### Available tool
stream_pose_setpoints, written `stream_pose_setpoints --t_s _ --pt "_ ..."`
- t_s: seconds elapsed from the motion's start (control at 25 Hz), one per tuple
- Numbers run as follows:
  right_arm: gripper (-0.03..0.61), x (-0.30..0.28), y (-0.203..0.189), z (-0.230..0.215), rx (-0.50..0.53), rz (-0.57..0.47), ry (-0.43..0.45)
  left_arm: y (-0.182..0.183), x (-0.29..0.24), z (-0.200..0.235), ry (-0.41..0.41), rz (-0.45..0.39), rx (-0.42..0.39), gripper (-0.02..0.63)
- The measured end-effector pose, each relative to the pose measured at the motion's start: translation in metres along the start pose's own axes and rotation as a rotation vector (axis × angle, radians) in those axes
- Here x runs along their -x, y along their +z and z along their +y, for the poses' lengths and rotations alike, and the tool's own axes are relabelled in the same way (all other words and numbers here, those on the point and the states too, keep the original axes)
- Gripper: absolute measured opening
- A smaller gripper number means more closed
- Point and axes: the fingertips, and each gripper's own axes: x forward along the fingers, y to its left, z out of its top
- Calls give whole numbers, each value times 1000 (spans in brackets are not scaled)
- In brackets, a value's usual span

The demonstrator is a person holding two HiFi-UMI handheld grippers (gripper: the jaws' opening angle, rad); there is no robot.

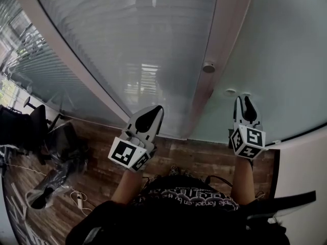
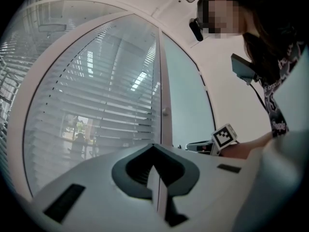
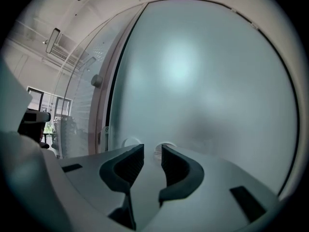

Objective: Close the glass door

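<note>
Frosted glass door [image 1: 278, 60] stands right of a pale frame post [image 1: 225, 29] and a blind-backed glass panel [image 1: 127, 40]. Right gripper [image 1: 244, 102]: jaws partly apart, empty, pointing at the door near its round fittings [image 1: 230, 92]. Left gripper [image 1: 156, 110]: jaws closed together, holding nothing.

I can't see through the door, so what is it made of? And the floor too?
The door looks like frosted glass. It is pale, smooth and milky, and light glows through it without showing any shapes. The floor looks like wooden planks, brown with streaky grain and seams between the boards, though it could be wood-look laminate.
</note>
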Motion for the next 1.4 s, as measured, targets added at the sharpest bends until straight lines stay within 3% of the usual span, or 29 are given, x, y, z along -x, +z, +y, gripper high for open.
stream_pose_setpoints --t_s 0.12,0.2,0.24,0.56,1.12,1.4 --pt "99 16 10 -3 -15 -39 -6 0 -5 -4 -8 -1 -2 2" --pt "15 27 15 -2 -15 -61 -11 1 -8 -6 -10 -3 -4 2" --pt "5 31 16 0 -13 -69 -9 2 -9 -7 -11 -5 -5 2" --pt "3 57 22 23 -3 -109 59 7 -14 -18 -12 -5 -10 2" --pt "3 73 61 19 65 -199 40 28 -30 -21 9 -15 -37 2" --pt "3 75 61 18 71 -203 43 19 -29 -25 -3 -7 -27 2"
